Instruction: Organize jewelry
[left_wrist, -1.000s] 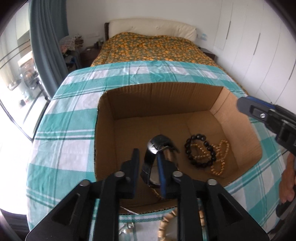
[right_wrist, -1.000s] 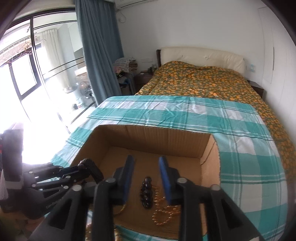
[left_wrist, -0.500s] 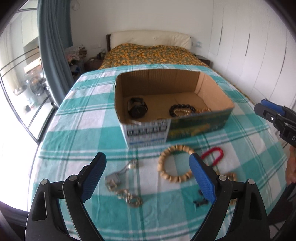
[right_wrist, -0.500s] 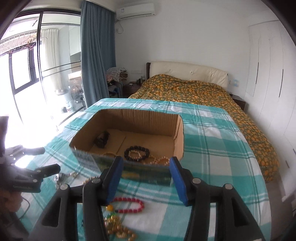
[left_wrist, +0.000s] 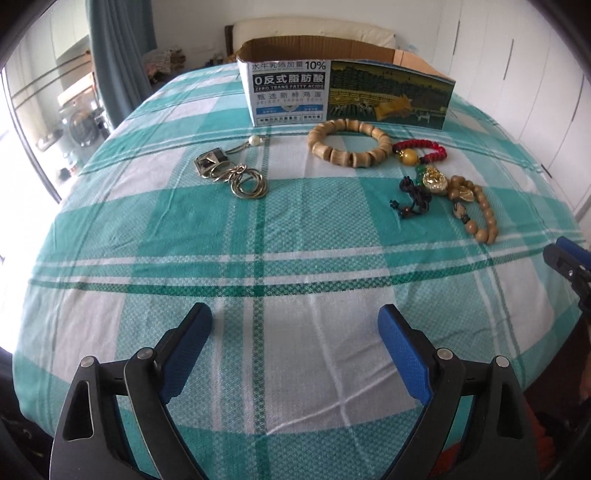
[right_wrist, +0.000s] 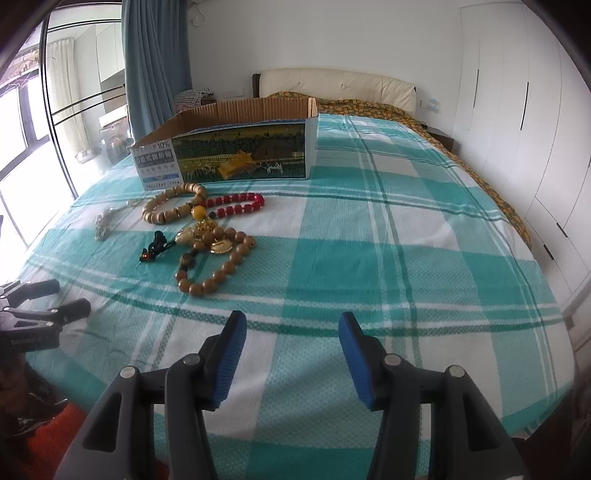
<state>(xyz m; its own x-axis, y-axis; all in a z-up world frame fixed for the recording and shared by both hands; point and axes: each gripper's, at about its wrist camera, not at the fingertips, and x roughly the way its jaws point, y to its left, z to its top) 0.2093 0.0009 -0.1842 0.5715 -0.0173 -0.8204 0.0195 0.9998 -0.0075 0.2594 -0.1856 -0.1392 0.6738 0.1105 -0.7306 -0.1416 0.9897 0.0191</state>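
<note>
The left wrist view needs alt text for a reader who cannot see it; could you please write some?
The open left gripper hovers empty over a green-and-white checked cloth. Ahead lie a metal keychain, a wooden bead bracelet, a red bead bracelet and a tangled brown bead strand, before a cardboard box.

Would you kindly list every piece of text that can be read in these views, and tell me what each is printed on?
"10%", top right of the white panel on the cardboard box, after Chinese characters.
"0反式脂肪酸", on the dark band of that panel.
"ZERO TRANS FATTY ACIDS", just below it.
Lower lines and small badges on the panel: too small to read reliably.
Pale lettering on the left gripper body, in the right wrist view: too blurred to read.
</note>
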